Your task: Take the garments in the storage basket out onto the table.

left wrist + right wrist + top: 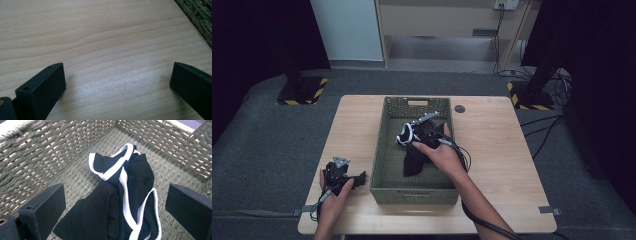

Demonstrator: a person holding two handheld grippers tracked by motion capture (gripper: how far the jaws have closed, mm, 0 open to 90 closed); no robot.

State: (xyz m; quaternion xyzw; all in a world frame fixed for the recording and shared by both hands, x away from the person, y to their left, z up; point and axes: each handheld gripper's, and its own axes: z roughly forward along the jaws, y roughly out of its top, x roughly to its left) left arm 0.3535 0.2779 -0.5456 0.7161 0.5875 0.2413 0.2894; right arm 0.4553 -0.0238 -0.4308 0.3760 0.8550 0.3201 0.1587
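The right tool is sitting inside the green woven basket at the middle of the high view, the person's right hand wrapped around it. In the right gripper view its two black jaws are standing wide apart at the lower corners of the frame, clamped on nothing. Between them, on the basket floor, the black garment with white trim is lying crumpled, filling the centre and bottom of that frame, one white-edged opening curling toward the upper middle. I cannot tell whether either jaw is touching the cloth. In the high view the same garment is showing as a dark heap in the middle of the basket, partly under the hand.

Over at the lower left of the high view, the left tool is resting low over the desk, just beside the basket's left wall, with the left hand gripping it from below. The left gripper view is looking at bare pale wood grain, jaws spread wide at the lower left and lower right, nothing between them. A corner of the basket's weave is peeking in at the upper right of that frame. A small dark round disc is lying on the desk just right of the basket's far corner.
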